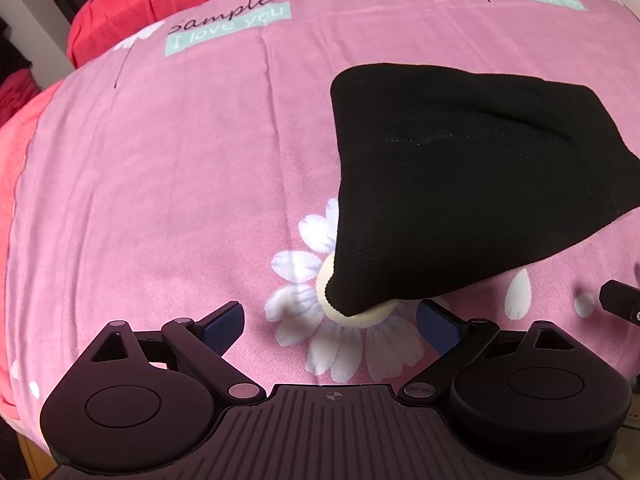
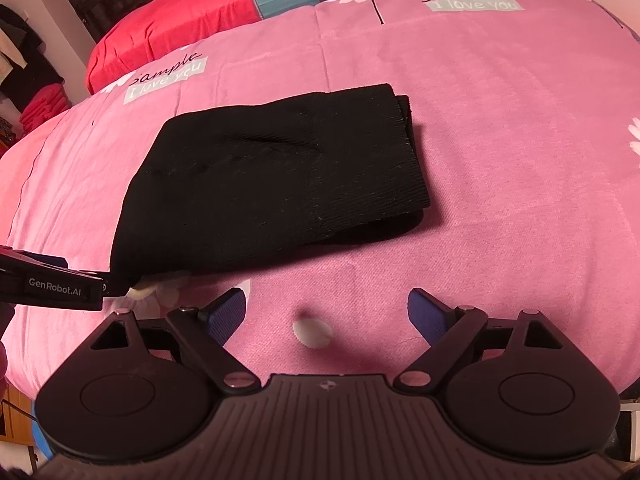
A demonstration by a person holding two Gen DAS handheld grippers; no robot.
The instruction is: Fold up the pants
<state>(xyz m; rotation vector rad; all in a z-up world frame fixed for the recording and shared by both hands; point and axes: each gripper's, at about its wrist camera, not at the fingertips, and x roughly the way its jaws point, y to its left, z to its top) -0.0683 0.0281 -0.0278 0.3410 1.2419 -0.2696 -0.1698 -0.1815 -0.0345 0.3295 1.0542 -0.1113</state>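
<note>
- The black pants (image 2: 272,184) lie folded into a compact, layered bundle on the pink bedspread (image 2: 500,140); the ribbed waistband end shows stacked layers on the side away from the left claw.
- Judging by this, the folding looks done or nearly done. At most a last smoothing of the shallow crease on top, or one more fold, seems left.
- The right claw (image 2: 326,314) hangs just in front of the bundle's near edge, jaws spread wide, nothing between them, touching no cloth. Only bare bedspread and a white flower print lie under it.
- The left claw (image 1: 330,320) is likewise spread wide and empty. The near corner of the pants (image 1: 460,184) lies just ahead of it and between its blue pads (image 1: 224,322), but neither pad presses the cloth.
- Both claws are released; the pants rest free on the bed.
</note>
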